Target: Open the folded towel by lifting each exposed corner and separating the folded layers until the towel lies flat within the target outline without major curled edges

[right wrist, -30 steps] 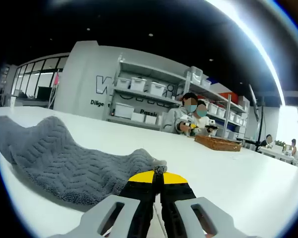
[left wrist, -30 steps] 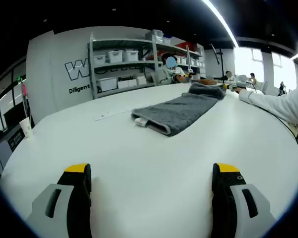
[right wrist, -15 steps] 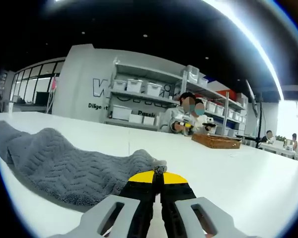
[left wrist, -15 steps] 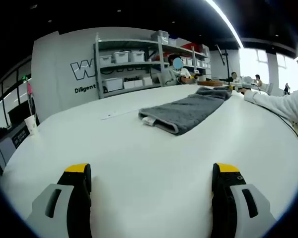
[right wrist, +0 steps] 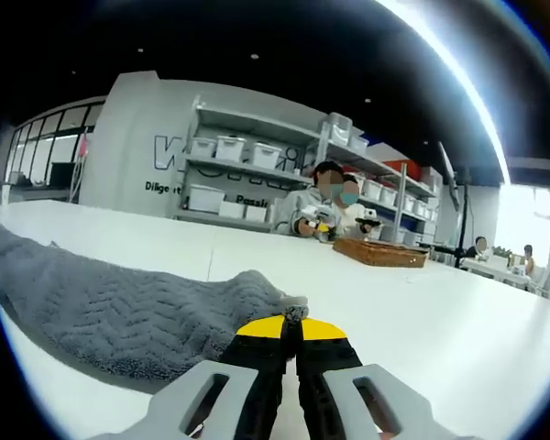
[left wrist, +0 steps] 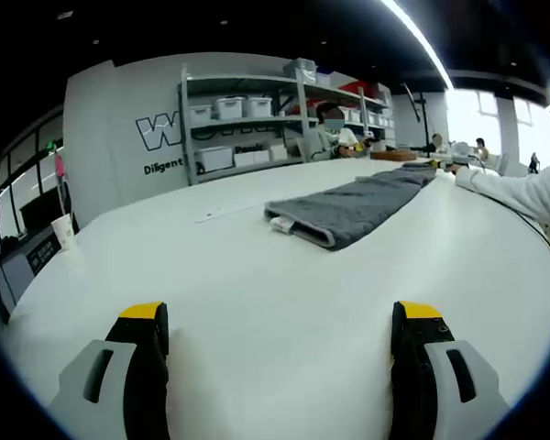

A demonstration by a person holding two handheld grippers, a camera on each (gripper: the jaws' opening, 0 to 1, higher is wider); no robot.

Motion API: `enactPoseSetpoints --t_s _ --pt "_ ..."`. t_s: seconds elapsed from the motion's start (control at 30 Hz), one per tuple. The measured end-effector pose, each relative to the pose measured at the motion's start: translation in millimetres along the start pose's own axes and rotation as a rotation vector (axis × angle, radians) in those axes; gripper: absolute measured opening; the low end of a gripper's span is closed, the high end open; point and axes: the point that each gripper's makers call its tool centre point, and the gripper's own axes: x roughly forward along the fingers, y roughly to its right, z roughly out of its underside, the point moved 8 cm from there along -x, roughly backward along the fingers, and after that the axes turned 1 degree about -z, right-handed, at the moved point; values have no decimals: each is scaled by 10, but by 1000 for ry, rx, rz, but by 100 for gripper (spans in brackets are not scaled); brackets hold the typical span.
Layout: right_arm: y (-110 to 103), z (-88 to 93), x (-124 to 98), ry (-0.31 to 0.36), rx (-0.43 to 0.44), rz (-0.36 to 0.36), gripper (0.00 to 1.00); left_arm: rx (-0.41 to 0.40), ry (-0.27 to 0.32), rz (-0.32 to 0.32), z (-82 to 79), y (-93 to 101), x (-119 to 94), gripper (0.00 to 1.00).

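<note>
The left tongs are seen low over the white desk with their yellow-tipped jaws held wide apart and nothing between them. The grey towel is observed lying on the desk well ahead of the left tongs, stretched as a long folded strip running away to the right, with a small white label visible at its near end. In the right gripper view the right tongs are found with jaws pressed together on a corner of the towel, a small bunch of grey fabric being pinched just above the yellow tips. From that corner the towel is seen to extend leftward across the desk, its zigzag weave plainly visible and its surface mildly rumpled. A white sleeve is noted at the right edge of the left gripper view, reaching toward the far end of the towel. Shelving with white bins, seated people and a wicker tray are recorded in the background.
</note>
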Motion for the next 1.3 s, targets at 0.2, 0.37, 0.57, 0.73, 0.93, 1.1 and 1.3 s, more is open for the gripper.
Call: enactPoseSetpoints --t_s 0.2,0.37,0.57,0.73,0.93,1.1,1.3 --pt "74 46 64 -26 15 5 0 0 2 -1 -3 1 -1 100" --pt "115 52 68 -25 47 18 3 -1 7 -1 -11 -3 -8 100" --pt "138 39 -2 -6 104 29 22 -6 12 3 -16 -5 -14 100" --pt "42 31 -90 -2 101 -25 39 -14 15 14 -21 8 -19 100" --pt "-233 16 -299 -8 34 -160 60 -18 27 31 -50 43 -37 100" --pt "-360 35 -495 -27 3 -218 71 -24 25 54 -48 71 -33 100" --pt "-520 52 -851 -26 12 -301 84 -15 22 76 -48 128 -33 100"
